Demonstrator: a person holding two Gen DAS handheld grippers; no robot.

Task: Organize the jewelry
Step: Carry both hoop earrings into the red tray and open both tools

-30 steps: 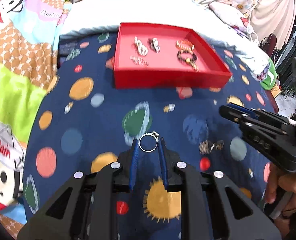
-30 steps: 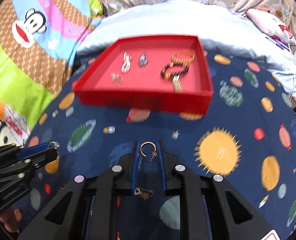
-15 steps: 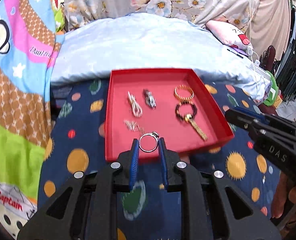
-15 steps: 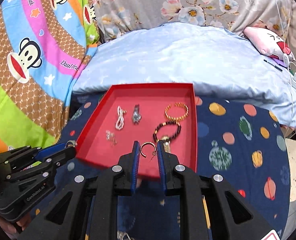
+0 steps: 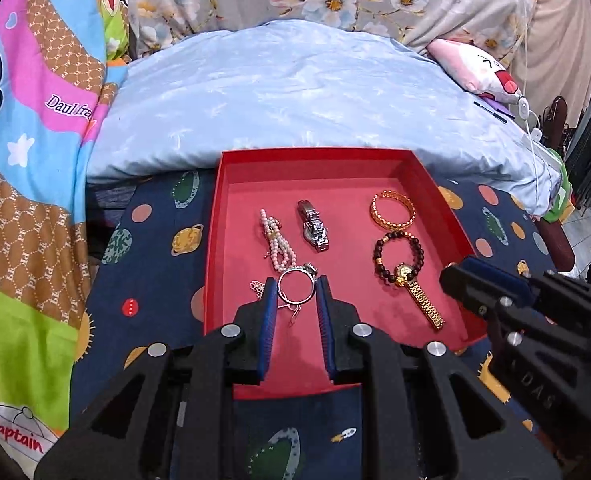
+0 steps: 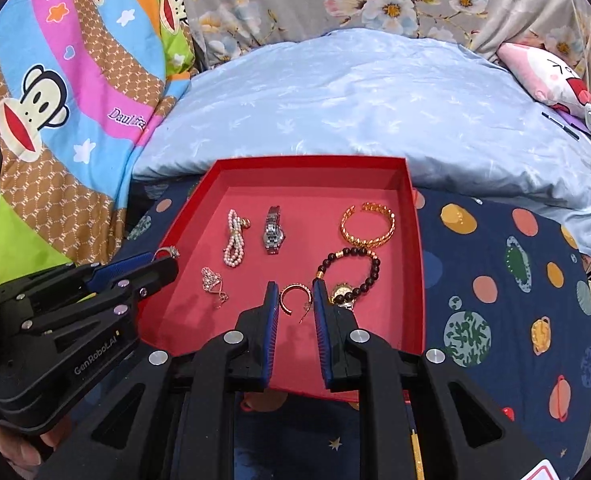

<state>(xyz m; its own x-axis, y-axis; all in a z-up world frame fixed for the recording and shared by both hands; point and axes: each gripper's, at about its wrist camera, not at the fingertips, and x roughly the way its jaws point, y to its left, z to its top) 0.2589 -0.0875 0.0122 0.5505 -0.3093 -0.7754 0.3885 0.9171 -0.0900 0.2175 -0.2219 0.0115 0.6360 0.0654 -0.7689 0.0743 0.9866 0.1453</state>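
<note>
My left gripper [image 5: 295, 286] is shut on a silver ring [image 5: 295, 285] and holds it over the front left of the red tray [image 5: 315, 158]. My right gripper [image 6: 295, 290] is shut on a gold hoop earring [image 6: 293, 298] over the front middle of the tray [image 6: 303, 162]. In the tray lie a pearl bracelet [image 5: 277, 242], a silver watch [image 5: 313, 230], a gold bangle [image 5: 392, 210], a dark bead bracelet [image 5: 399, 252], a gold watch [image 5: 417, 292] and a thin chain [image 6: 212, 282]. The left gripper also shows in the right wrist view [image 6: 163, 256], the right gripper in the left wrist view [image 5: 471, 270].
The tray sits on a dark blue planet-print cloth [image 6: 495, 280]. A pale blue quilt [image 6: 355, 108] lies behind it, a bright cartoon blanket [image 6: 55, 100] to the left and a pink plush pillow [image 6: 547, 76] at the far right.
Both grippers have moved forward from the blue cloth to over the tray, each still holding its piece. The tray now looks much closer.
</note>
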